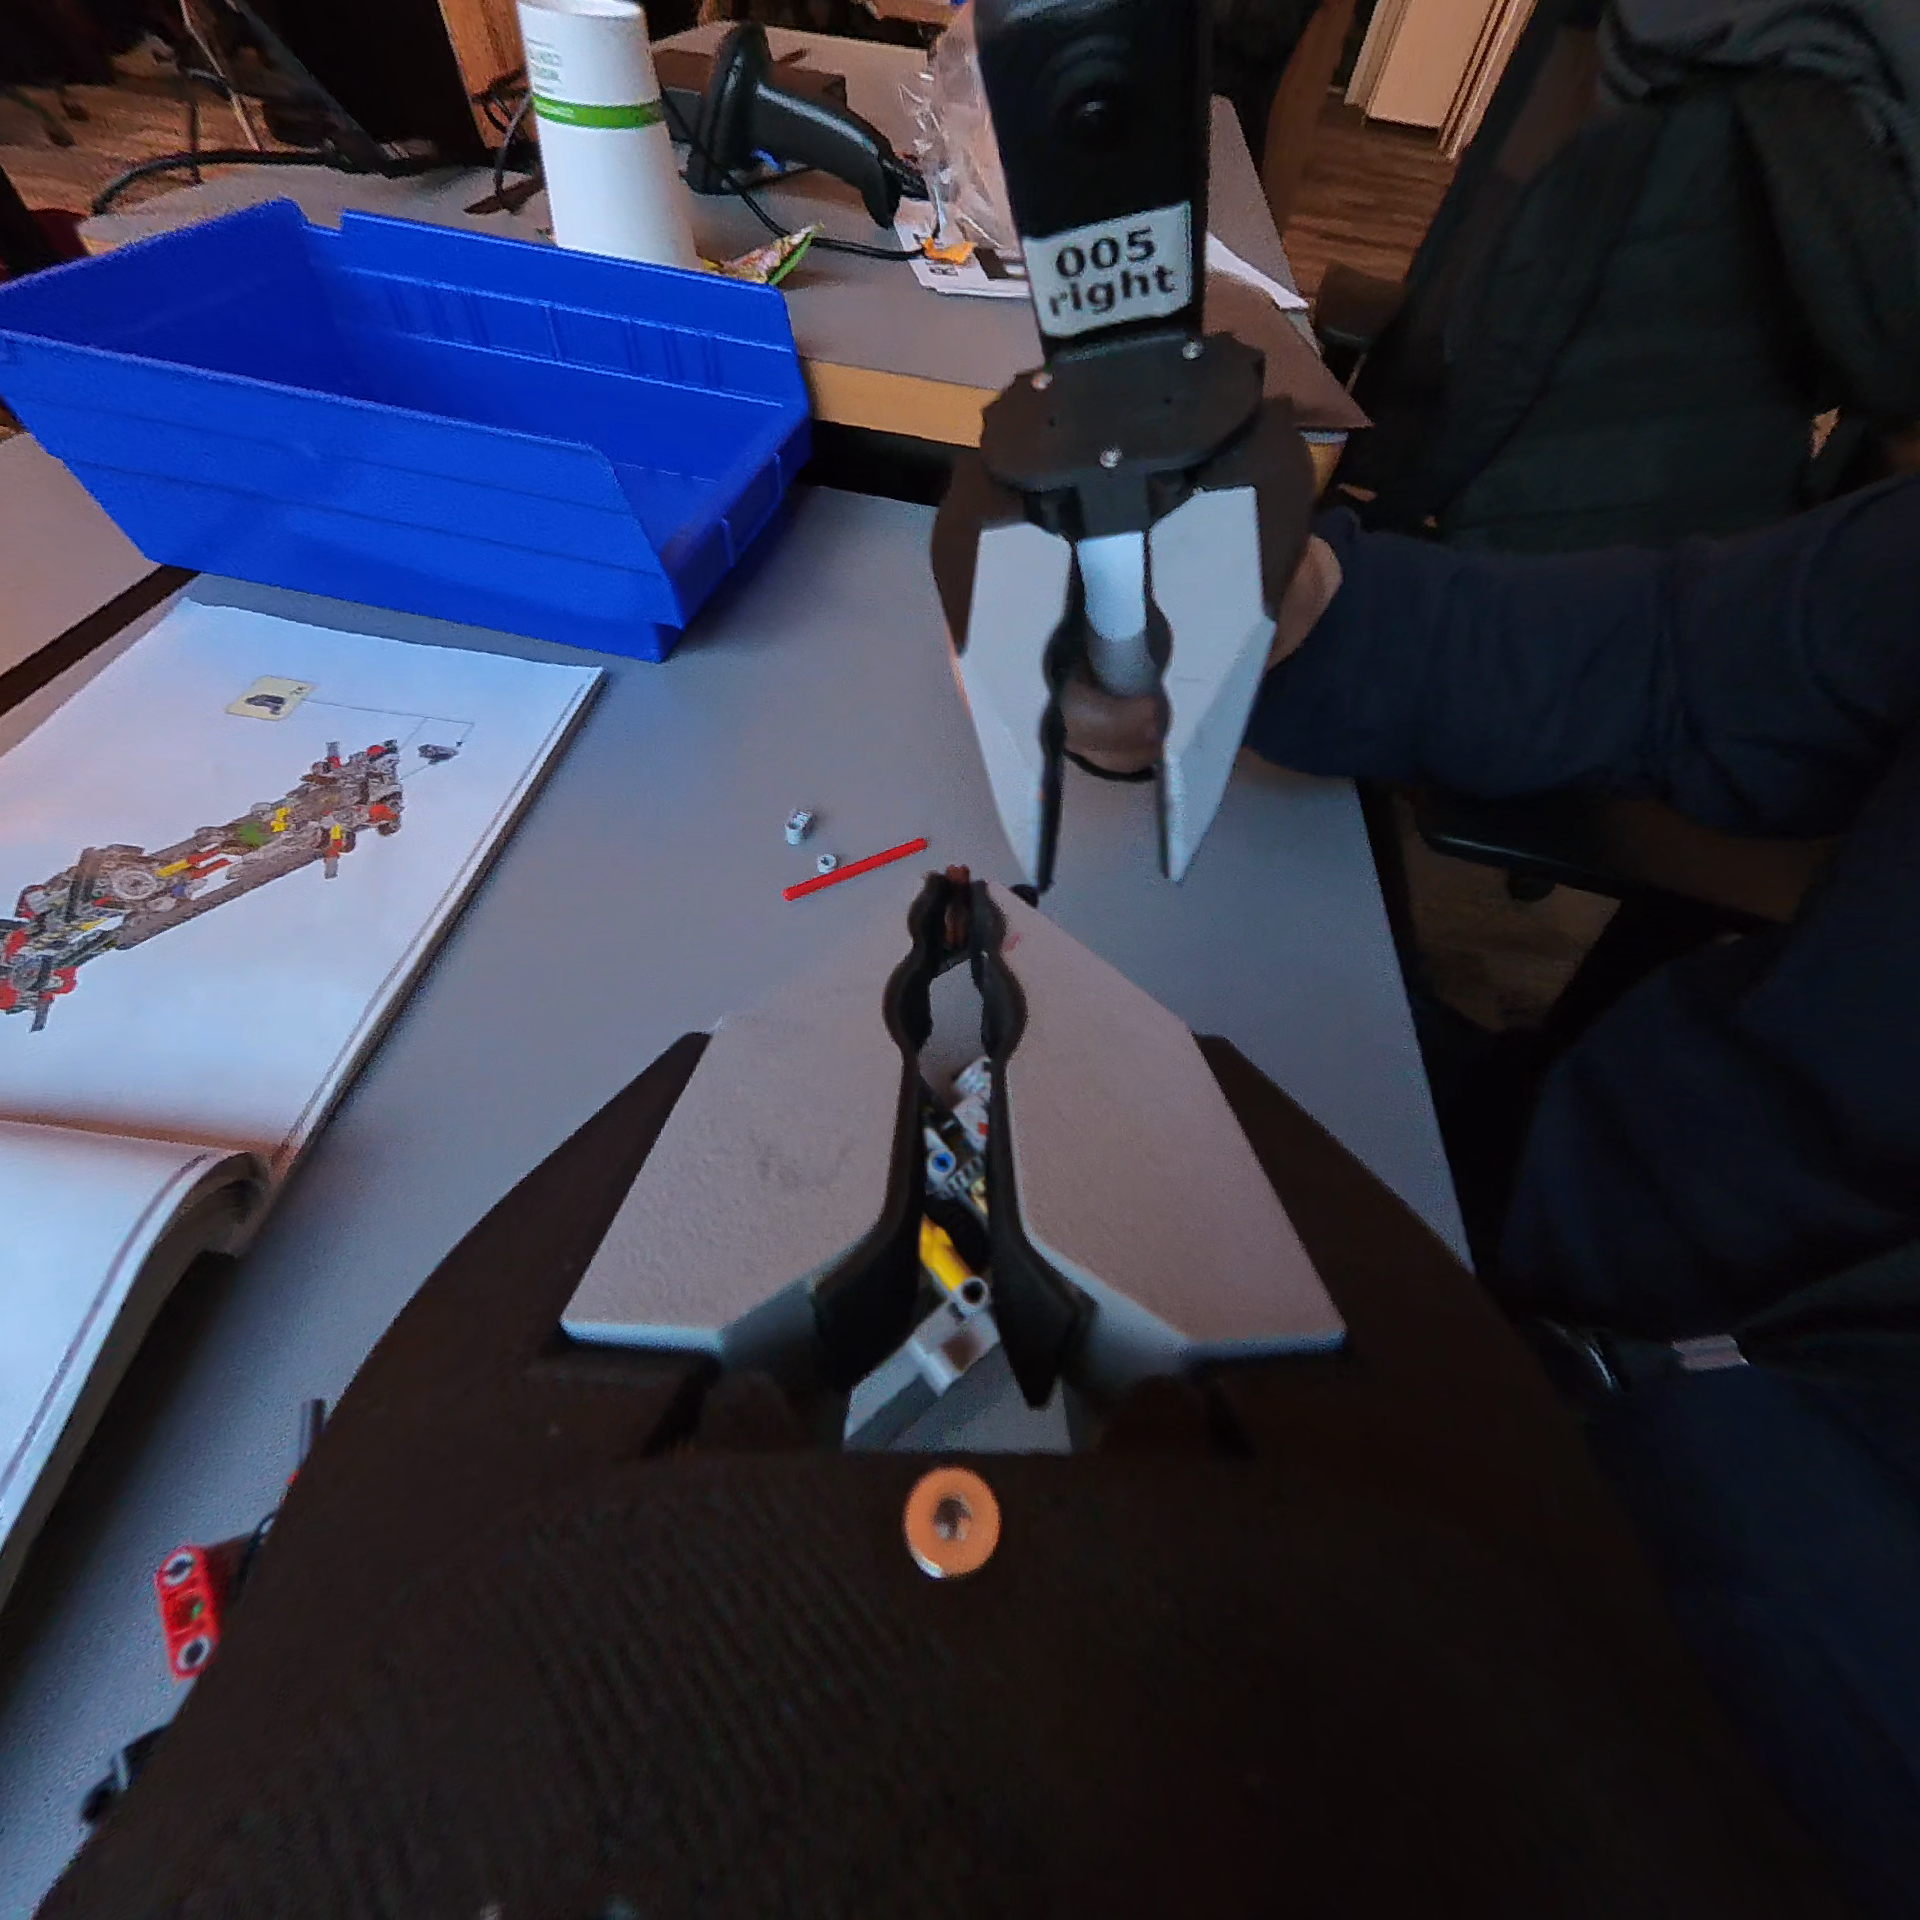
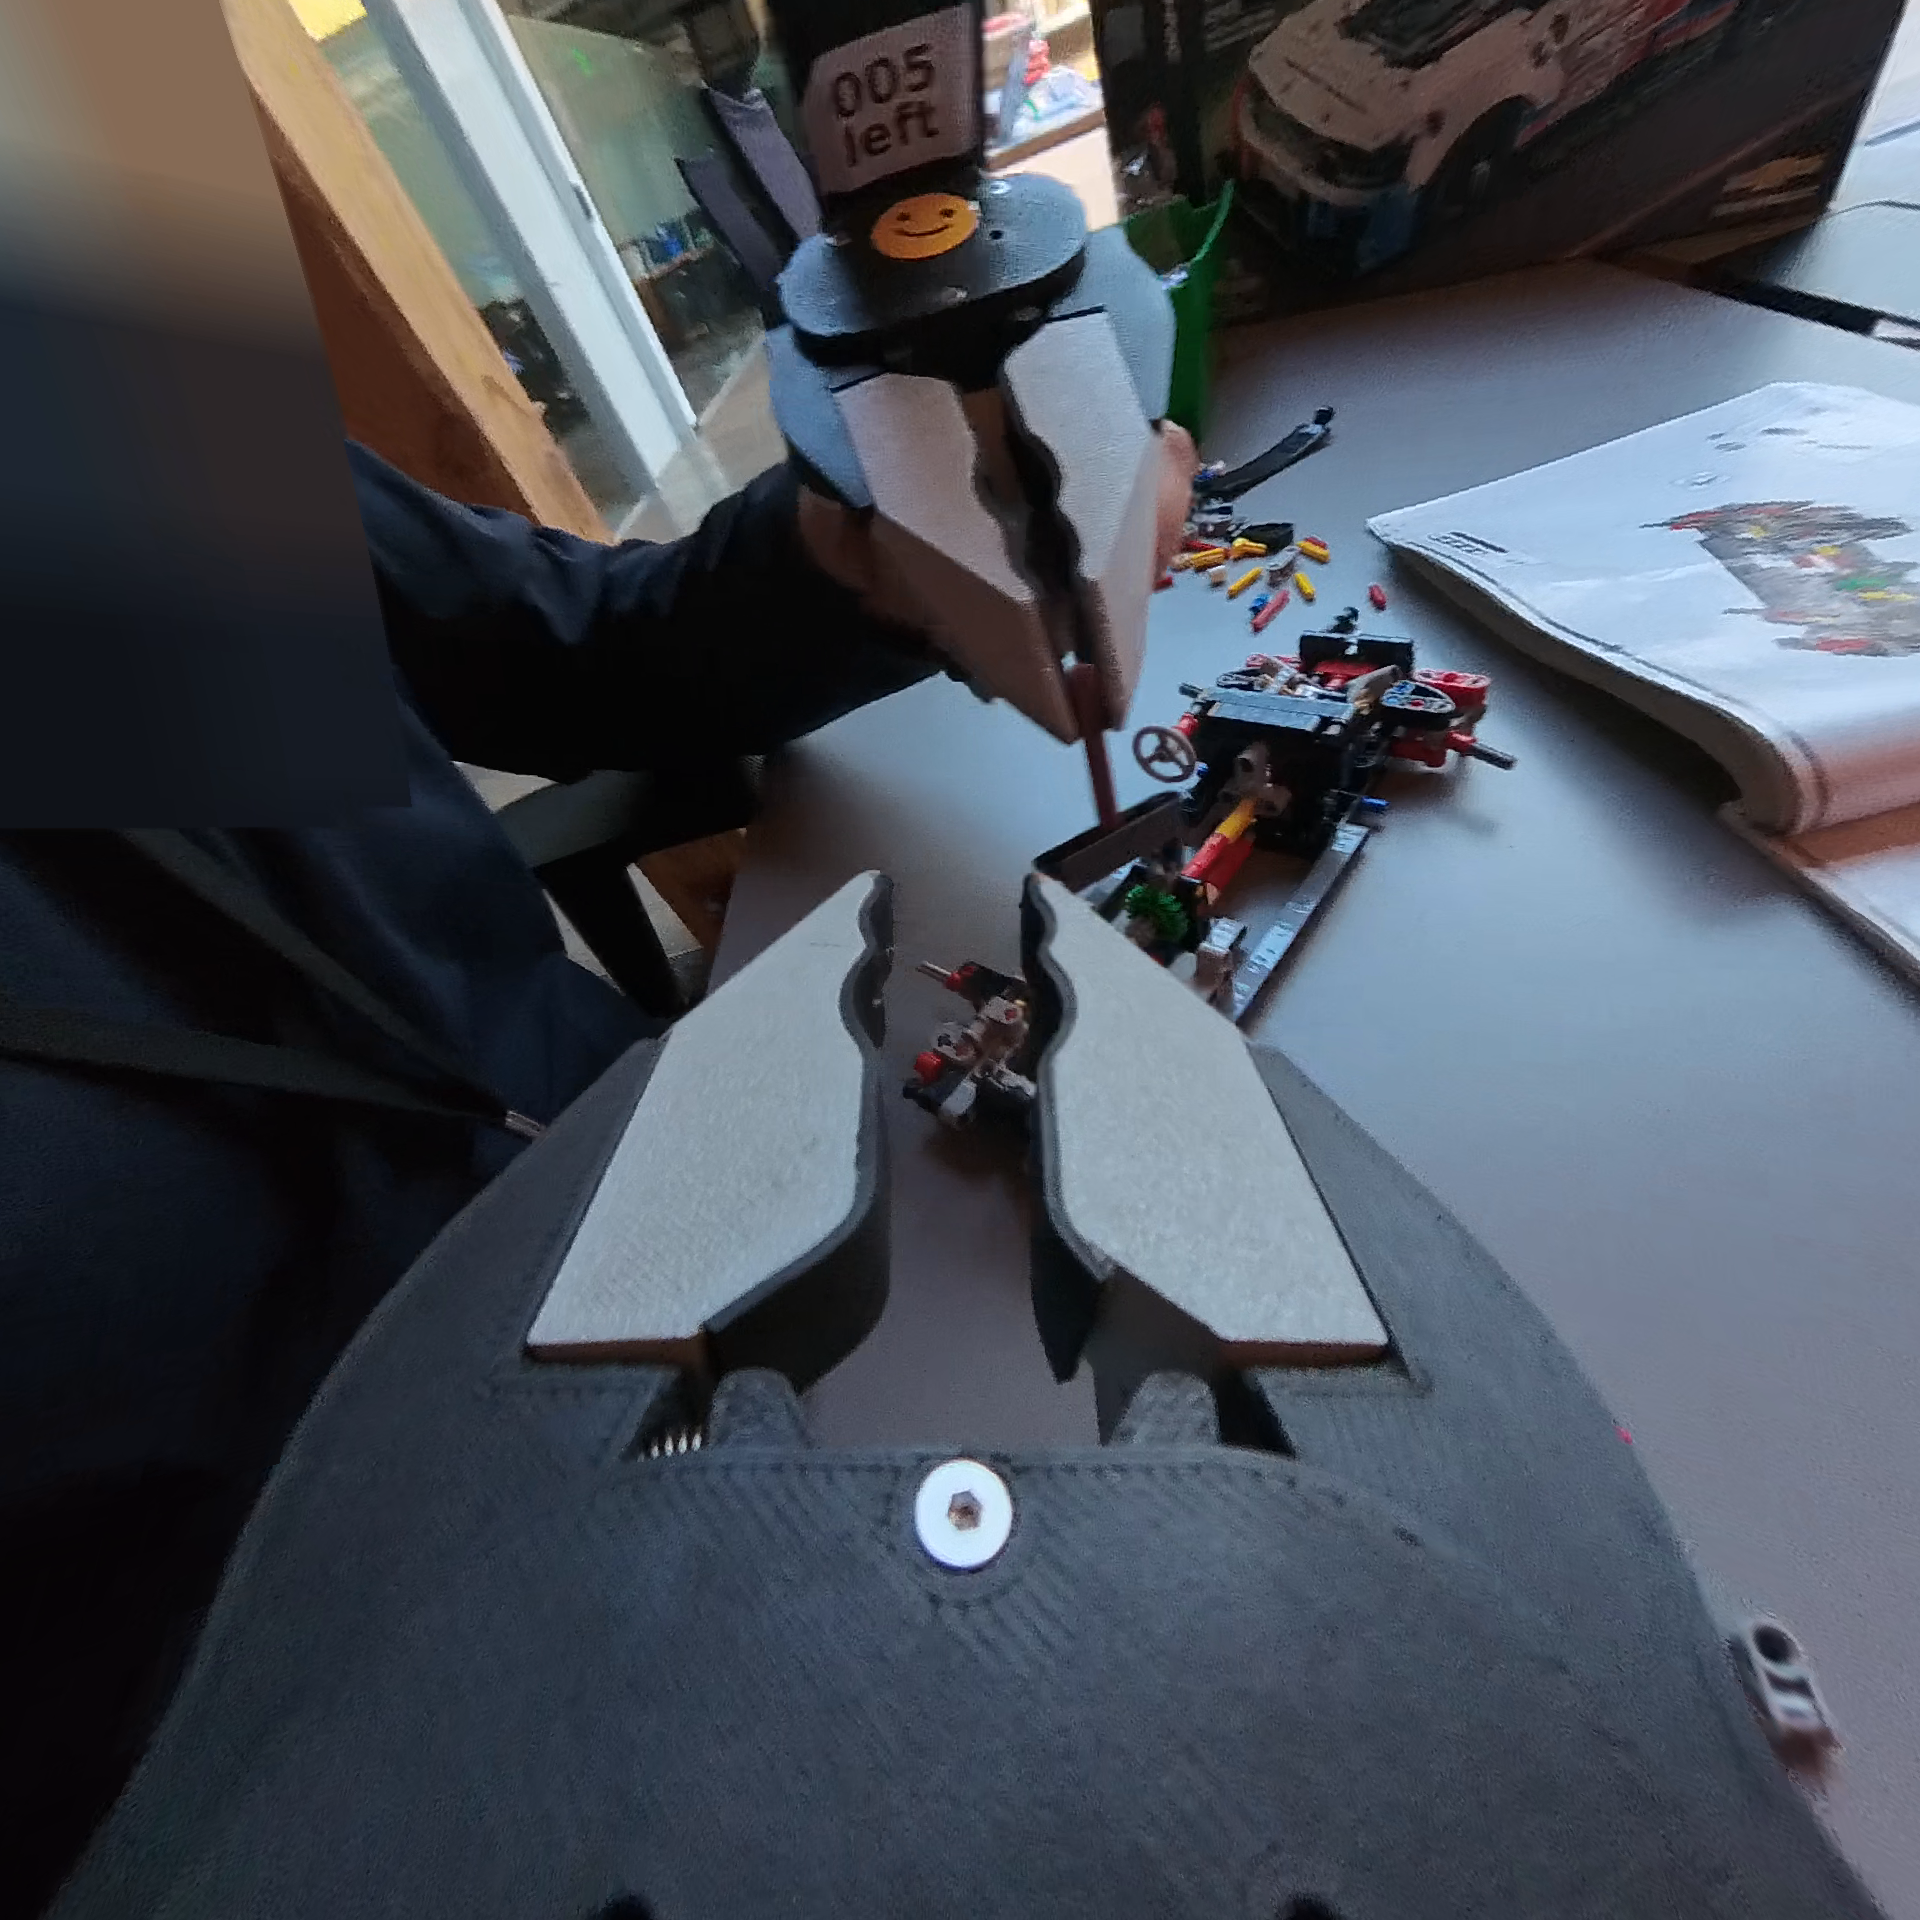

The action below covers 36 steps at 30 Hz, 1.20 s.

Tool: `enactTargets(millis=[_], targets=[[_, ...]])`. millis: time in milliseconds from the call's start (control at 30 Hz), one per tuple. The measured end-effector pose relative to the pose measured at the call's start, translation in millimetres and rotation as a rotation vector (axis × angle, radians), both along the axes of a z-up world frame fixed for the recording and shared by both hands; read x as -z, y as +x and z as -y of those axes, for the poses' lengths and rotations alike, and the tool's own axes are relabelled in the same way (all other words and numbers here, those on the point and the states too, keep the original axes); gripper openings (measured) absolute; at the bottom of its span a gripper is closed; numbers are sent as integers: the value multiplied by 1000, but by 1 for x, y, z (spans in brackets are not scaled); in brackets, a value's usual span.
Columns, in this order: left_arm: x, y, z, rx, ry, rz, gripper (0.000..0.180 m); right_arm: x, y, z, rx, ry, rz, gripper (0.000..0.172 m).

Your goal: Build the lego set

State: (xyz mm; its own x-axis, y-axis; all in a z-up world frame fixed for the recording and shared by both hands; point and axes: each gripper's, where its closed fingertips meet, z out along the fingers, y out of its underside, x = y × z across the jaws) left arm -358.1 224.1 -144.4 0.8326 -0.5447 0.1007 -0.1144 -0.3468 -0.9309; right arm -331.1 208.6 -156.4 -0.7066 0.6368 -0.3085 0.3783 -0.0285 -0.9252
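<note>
My left gripper (image 1: 954, 902) is shut on a thin dark red axle (image 2: 1093, 753), which pokes out between the pads. In the right wrist view the left gripper (image 2: 1081, 717) holds the axle upright, with its lower end at a black part (image 2: 1117, 842) of the brick-built car chassis (image 2: 1299, 748). My right gripper (image 2: 958, 899) is open and holds nothing. A small brick subassembly (image 2: 977, 1039) lies on the table between its fingers, and the pads do not press on it. In the left wrist view the right gripper (image 1: 1107, 868) hangs just beyond my left fingertips.
An open instruction booklet (image 1: 208, 883) lies to the left and also shows in the right wrist view (image 2: 1714, 582). A blue bin (image 1: 416, 416) stands behind it. A red axle (image 1: 854, 869) and small grey pieces (image 1: 798, 826) lie on the table. Loose pieces (image 2: 1257, 571) lie by a box (image 2: 1507, 135). Only a small space, under 4 cm, lies between the two pairs of fingers.
</note>
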Motion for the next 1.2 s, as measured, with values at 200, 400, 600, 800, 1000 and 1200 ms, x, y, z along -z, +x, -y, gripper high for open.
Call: enactTargets(millis=[200, 400, 600, 800, 1000, 1200], targets=[[10, -14, -9, 13, -10, 2, 0, 1, 8, 32, -170, -40, -14, 31], [22, -27, 5, 7, 9, -71, 0, -4, -19, -17, -26, 7, -59, 23], [22, -39, -1, -81, 35, -7, 1, 13, -52, -11, -72, 97, -86, 18], [26, -47, -5, -122, 11, 46, 0, 24, -48, 13, -151, 71, -46, 20], [31, -48, -7, -135, 14, 10, 0, 23, -39, 12, -167, 140, -87, 18], [29, -46, -7, -127, 25, 16, 0, 17, -53, -20, -20, 63, -87, 22]])
